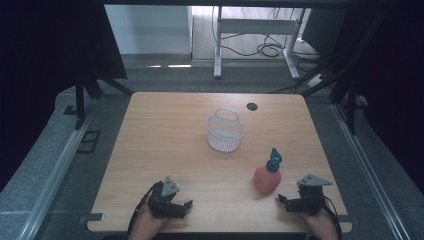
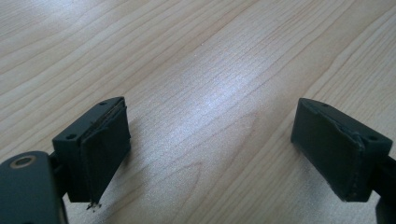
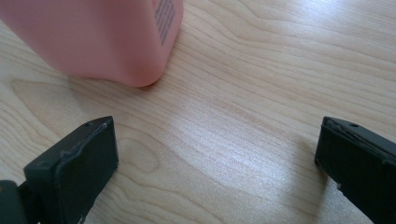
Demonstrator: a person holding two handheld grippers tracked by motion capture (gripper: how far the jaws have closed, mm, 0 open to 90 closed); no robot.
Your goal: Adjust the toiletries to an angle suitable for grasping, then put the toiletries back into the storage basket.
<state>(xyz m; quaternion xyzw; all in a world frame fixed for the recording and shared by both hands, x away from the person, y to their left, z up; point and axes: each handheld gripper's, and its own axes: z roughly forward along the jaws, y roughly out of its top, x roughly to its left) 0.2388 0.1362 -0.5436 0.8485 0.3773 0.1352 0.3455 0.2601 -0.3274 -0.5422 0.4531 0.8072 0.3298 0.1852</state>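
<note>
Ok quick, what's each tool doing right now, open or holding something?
Left tool: open, holding nothing.
Right tool: open, holding nothing; the pink spray bottle stands just ahead of it.

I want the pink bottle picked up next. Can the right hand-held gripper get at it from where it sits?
Probably yes: the right hand-held gripper is open, close beside the pink bottle, with bare table between them.

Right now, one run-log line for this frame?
left gripper: open, empty | right gripper: open, empty, beside pink bottle | bottle upright on table | basket: empty
</note>
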